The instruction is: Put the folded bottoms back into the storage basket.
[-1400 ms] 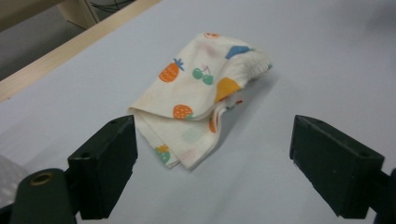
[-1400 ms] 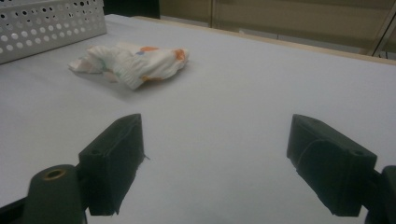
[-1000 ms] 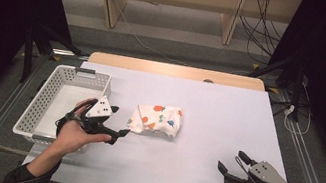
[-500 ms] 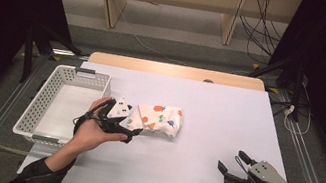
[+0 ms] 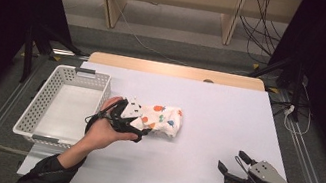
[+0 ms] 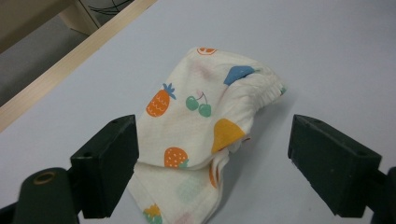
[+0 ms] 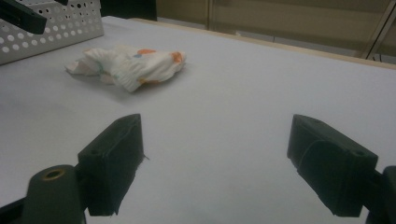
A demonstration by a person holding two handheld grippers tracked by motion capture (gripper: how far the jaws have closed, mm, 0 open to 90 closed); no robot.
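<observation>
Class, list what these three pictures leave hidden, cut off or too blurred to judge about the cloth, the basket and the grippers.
- Cloth: its near end runs off the bottom edge of the left gripper view; in the high view the left gripper covers that end.
- Basket: cut by the top-left corner of the right gripper view.
- Cloth's prints: too blurred to read in the right gripper view.
- Right gripper: the hand hides its rear in the high view.

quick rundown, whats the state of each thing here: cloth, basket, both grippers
cloth: bunched and folded, lying flat on the table, not in the basket, not gripped
basket: upright at the table's left side, nothing inside
left gripper: jaws open, one on each side of the cloth's near end
right gripper: jaws open, holding nothing, low over bare table well away from the cloth
</observation>
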